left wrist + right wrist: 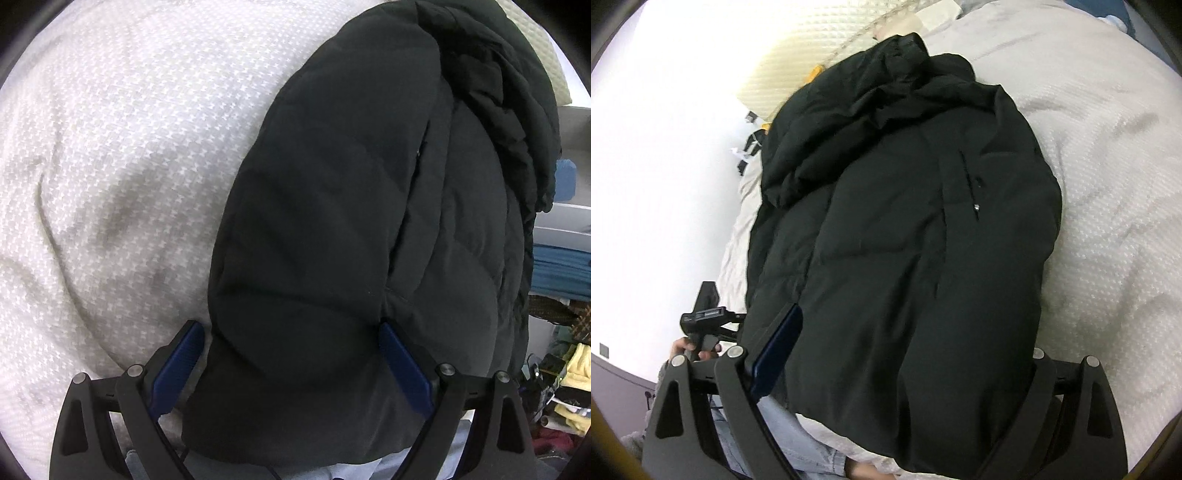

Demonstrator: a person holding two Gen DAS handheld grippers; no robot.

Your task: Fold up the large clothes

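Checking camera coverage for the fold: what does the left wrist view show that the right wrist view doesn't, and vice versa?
Left wrist only: shelves at the right edge with folded blue fabric and a pile of yellow and dark clothes below.

Right wrist only: the jacket's zip pull, a quilted cream pillow beyond the collar, a bright white wall, and a hand holding the other device.

Both: the black puffer jacket lying on the white textured bedcover, with its hem between wide-open tongs.

Both hand-held grippers (291,354) (908,332) wide-jawed (angled downward)
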